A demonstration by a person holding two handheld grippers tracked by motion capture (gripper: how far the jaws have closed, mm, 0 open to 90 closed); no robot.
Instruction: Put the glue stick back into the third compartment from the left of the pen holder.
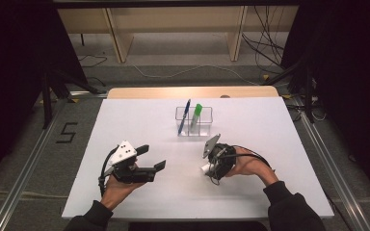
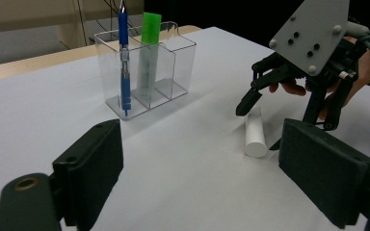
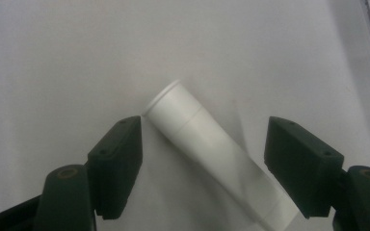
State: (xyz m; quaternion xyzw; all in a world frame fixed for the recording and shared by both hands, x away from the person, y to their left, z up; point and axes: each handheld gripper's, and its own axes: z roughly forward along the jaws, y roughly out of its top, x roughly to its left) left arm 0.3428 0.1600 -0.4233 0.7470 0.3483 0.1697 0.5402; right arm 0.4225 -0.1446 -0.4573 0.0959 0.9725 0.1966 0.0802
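White tube, a plain cylinder with a slightly wider cap at one end, lies flat on the white table, near the person's side and right of the middle. The right gripper points down over it with its jaws spread apart, one on each side of the tube; in the right gripper view the tube runs slantwise between them, its capped end just beside one jaw, and neither jaw is clearly pressing on it. In the left gripper view the tube's flat round end faces the camera, with one black fingertip of the right gripper just above its far part. The left gripper is held above the table to the left, well apart from the tube, its jaws wide open with nothing between them. Farther back stands a clear organizer with a blue pen and a green marker upright in neighbouring compartments.
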